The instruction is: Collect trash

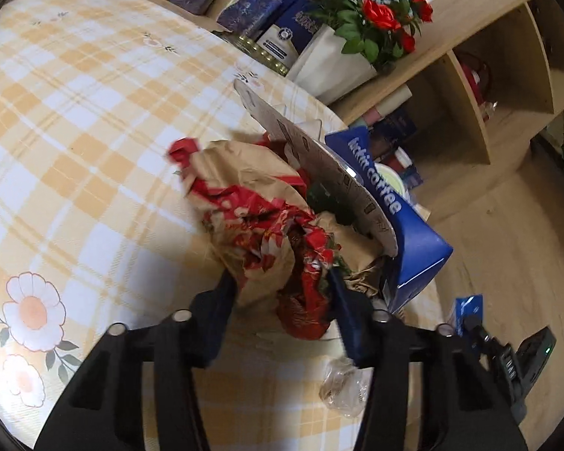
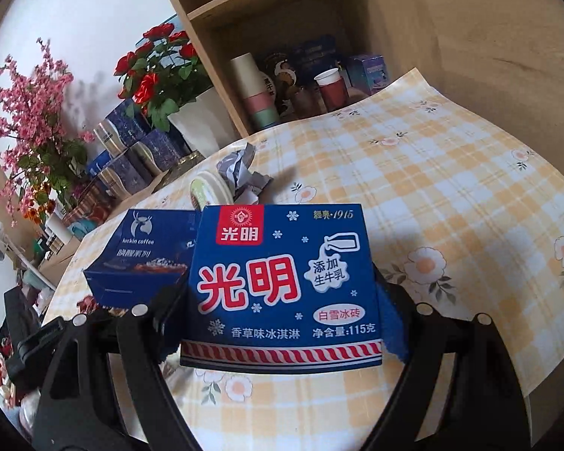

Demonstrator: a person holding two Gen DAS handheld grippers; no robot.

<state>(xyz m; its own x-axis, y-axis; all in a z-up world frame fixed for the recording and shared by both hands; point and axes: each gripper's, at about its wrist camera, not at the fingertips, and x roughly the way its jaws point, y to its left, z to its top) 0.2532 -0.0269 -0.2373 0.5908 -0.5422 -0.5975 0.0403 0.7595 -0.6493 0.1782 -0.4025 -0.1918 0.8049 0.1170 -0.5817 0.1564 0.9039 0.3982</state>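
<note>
Holding one ice-cream box [image 2: 282, 293], one crumpled wrapper [image 1: 282, 233]

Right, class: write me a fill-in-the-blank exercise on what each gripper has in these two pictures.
1. The left gripper pinches crumpled red and brown ____ paper.
2. The right gripper holds a blue ice cream ____ between its fingers.
3. The blue box beside it reads luckin ____.
4. The tablecloth has a yellow and white ____ pattern with flowers.

Missing words: wrapping; box; coffee; check
</note>
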